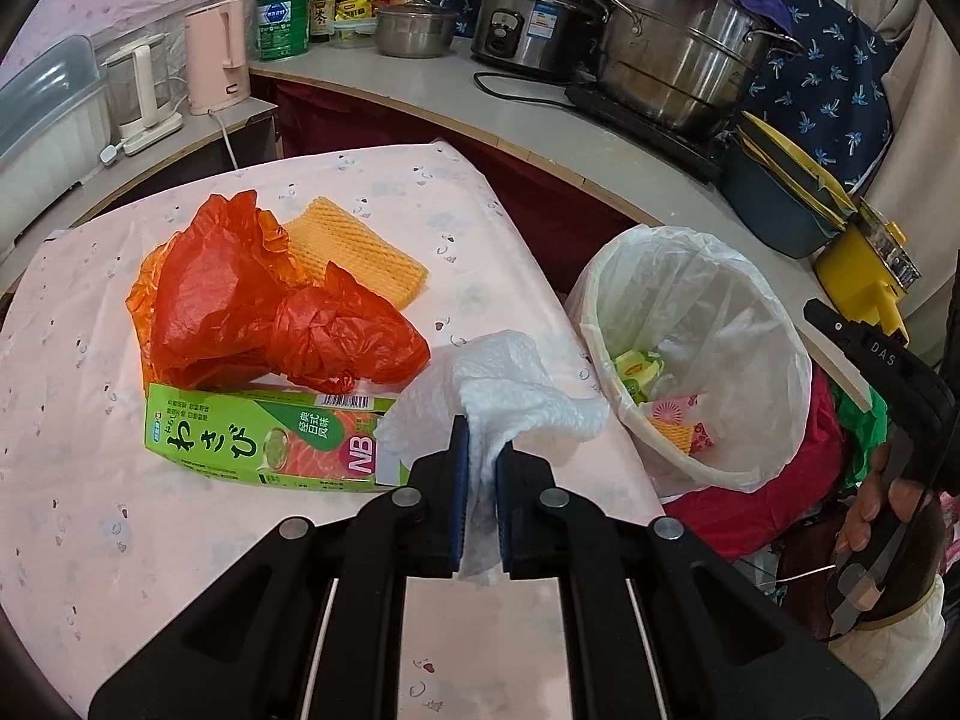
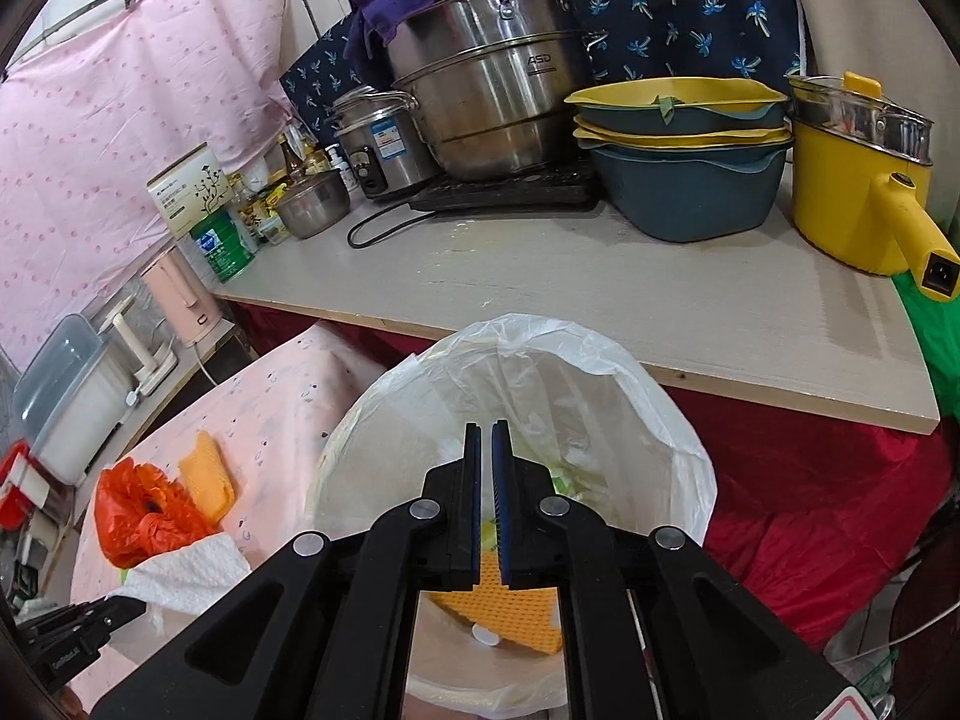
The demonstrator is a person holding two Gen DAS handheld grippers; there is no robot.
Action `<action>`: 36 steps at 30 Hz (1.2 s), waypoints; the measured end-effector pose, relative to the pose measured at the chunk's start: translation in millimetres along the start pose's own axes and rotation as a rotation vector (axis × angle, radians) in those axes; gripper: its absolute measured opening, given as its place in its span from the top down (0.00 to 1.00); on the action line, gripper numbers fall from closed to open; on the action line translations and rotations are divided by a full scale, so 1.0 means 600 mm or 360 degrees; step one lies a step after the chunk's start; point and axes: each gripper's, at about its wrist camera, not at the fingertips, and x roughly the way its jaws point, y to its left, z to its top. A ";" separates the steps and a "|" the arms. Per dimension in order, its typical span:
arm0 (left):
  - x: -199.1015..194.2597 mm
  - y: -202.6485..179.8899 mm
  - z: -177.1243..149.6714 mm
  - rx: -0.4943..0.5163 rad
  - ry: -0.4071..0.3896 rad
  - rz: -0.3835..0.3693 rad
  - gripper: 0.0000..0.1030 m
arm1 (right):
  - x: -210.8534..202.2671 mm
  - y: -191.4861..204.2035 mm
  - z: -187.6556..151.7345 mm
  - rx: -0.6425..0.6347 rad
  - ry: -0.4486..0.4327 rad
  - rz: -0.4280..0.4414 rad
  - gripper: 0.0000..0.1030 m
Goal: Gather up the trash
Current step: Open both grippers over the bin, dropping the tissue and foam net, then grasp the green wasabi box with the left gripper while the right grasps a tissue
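Observation:
My left gripper (image 1: 480, 438) is shut on a crumpled white paper towel (image 1: 510, 396) and holds it above the pink table's right edge. An orange plastic bag (image 1: 252, 300), a yellow foam net (image 1: 360, 246) and a green wasabi box (image 1: 264, 438) lie on the table. The bin (image 1: 774, 468) lined with a white bag stands right of the table, with wrappers inside. My right gripper (image 2: 486, 438) is shut and empty, above the bin (image 2: 690, 450). A yellow foam net (image 2: 522, 612) lies in the bin. The towel also shows in the right wrist view (image 2: 186, 570).
A grey counter (image 2: 600, 300) behind the bin carries steel pots (image 2: 498, 90), stacked blue and yellow basins (image 2: 684, 168), a yellow electric pot (image 2: 858, 180) and a rice cooker (image 1: 528, 18). A pink kettle (image 1: 216, 54) stands left. Red cloth (image 2: 810, 492) hangs under the counter.

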 end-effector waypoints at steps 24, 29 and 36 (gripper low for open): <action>-0.052 0.074 -0.009 -0.0121 -0.0113 0.0096 0.64 | -0.024 0.123 -0.056 -0.0180 0.0096 0.0165 0.58; -0.056 0.115 -0.029 -0.0167 -0.0103 0.0173 0.47 | -0.014 0.184 -0.098 -0.0262 0.0188 0.0259 0.50; -0.047 0.187 -0.053 -0.0289 -0.0038 0.0271 0.47 | 0.011 0.257 -0.145 -0.0362 0.0287 0.0344 0.41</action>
